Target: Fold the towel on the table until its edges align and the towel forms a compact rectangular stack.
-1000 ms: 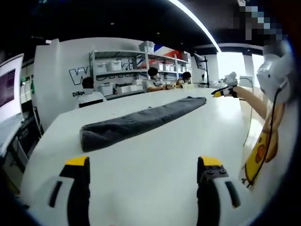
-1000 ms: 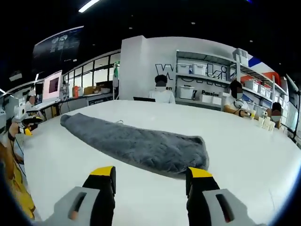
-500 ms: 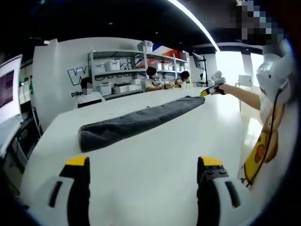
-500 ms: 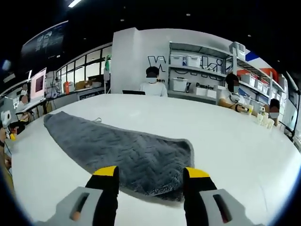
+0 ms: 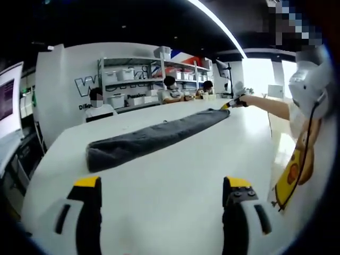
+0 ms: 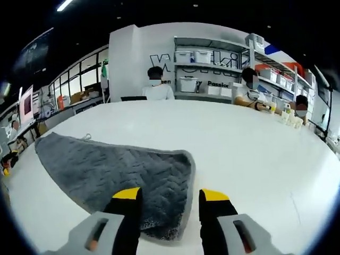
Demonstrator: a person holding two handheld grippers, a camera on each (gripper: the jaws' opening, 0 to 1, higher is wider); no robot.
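A grey towel [image 5: 154, 138] lies on the white table [image 5: 180, 170], folded into a long narrow strip that runs away to the right. My left gripper [image 5: 162, 194] hovers open over bare table, short of the towel's near end. At the strip's far end a person's arm holds my right gripper [image 5: 234, 102]. In the right gripper view the towel [image 6: 111, 172] spreads toward the left, and its near end lies under and between the yellow-tipped jaws of my right gripper [image 6: 170, 197], which is open. Whether the jaws touch the cloth I cannot tell.
Seated people [image 5: 98, 103] [image 6: 155, 87] work along the table's far side, with shelves of white bins [image 5: 133, 74] behind them. The table edge [image 5: 279, 159] runs beside the person on the right. Small bottles [image 6: 289, 114] stand far right on the table [image 6: 255, 149].
The right gripper has come down and forward onto the towel's end, its jaws a little closer together. In the left gripper view the arm has swung in to the towel's far end.
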